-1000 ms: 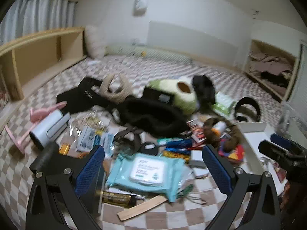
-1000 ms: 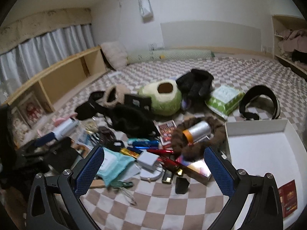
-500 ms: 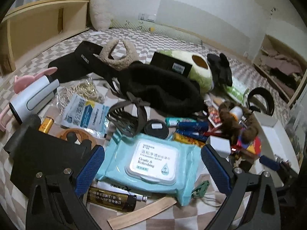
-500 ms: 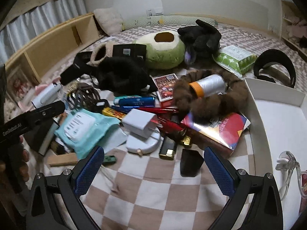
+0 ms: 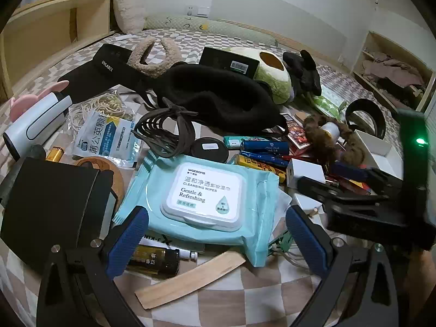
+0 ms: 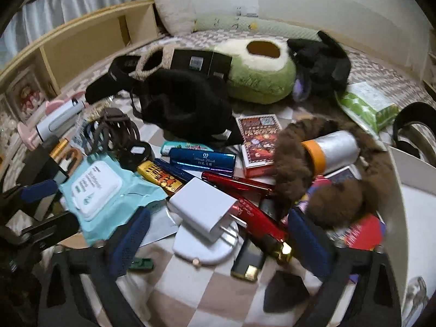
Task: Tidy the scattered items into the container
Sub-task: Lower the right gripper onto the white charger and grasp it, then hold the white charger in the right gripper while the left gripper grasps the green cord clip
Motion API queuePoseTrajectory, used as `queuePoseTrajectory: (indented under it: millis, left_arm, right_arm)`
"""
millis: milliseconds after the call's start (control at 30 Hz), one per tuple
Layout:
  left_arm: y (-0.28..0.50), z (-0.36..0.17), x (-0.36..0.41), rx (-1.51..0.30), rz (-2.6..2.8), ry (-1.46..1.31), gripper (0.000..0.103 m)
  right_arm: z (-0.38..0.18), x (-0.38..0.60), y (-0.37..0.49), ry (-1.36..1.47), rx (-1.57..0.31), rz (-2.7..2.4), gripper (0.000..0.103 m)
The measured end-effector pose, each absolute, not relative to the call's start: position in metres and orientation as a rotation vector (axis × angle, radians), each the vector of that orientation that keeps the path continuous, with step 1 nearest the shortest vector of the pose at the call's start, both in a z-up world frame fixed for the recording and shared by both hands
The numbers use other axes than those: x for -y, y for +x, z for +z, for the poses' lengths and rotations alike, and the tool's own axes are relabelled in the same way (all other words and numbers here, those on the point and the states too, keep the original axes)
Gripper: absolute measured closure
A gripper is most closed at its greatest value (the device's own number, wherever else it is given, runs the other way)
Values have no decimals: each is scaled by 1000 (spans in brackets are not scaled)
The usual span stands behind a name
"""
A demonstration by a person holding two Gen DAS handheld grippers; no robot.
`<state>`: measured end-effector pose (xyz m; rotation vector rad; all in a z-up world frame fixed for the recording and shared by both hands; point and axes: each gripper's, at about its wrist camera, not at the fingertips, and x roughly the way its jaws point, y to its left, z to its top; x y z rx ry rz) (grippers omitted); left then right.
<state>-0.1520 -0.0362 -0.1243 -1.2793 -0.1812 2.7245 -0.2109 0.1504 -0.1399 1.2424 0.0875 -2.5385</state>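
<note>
Right gripper [image 6: 215, 234] had just been narrowing its jaws, spread over the white rigid plastic plug charger [image 6: 203, 207], not pinching. Charger sat at 9 o'clock of the white box container [image 6: 403, 169]. Light, stiff, slick: grip flat sides. Left gripper [image 5: 218, 234] spread over teal soft wipes pack [image 5: 204, 199].

- Wipes pack [image 5: 207, 204]: showing teal, white lid.
- Charger [image 6: 203, 208]: showing white.
- Pen [image 6: 256, 212]: showing red.
- Bedcover [image 6: 190, 286]: showing brown-and-white checks.
- Plush [image 6: 259, 73]: showing green and cream.
</note>
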Motion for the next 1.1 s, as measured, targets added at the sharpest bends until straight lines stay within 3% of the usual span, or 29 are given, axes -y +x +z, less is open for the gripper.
queuePoseTrajectory:
  millis: [200,300,333,567,633,867,933,1100]
  left_arm:
    - [-151,-126,32,189,2695,-1275,2]
    - [-148,-126,25,176,2670,-1260,2]
    - [-146,-125,22,168,2657,-1250,2]
    - [-127,-125,-3,97,2556,-1182,4]
    - [-123,-126,-10,73,2526,-1169,13]
    - [-122,-132,-30,11,2462,-1160,22]
    - [-126,-137,-32,0,2453,-1187,35]
    - [-132,-146,-37,-27,2453,-1223,37]
  right_arm:
    - [-148,-143,-219,1245,-145,-2517,22]
    - [-148,-140,-220,1222,-166,-2500,43]
    - [-148,-140,-219,1214,-170,-2495,46]
    - [-141,-148,-215,1210,-59,-2486,46]
    - [-137,-156,-214,1209,1,-2491,46]
    - [-128,-186,-209,1203,224,-2493,46]
    - [-125,-194,-206,1196,276,-2495,46]
    - [-116,-214,-200,1161,400,-2502,46]
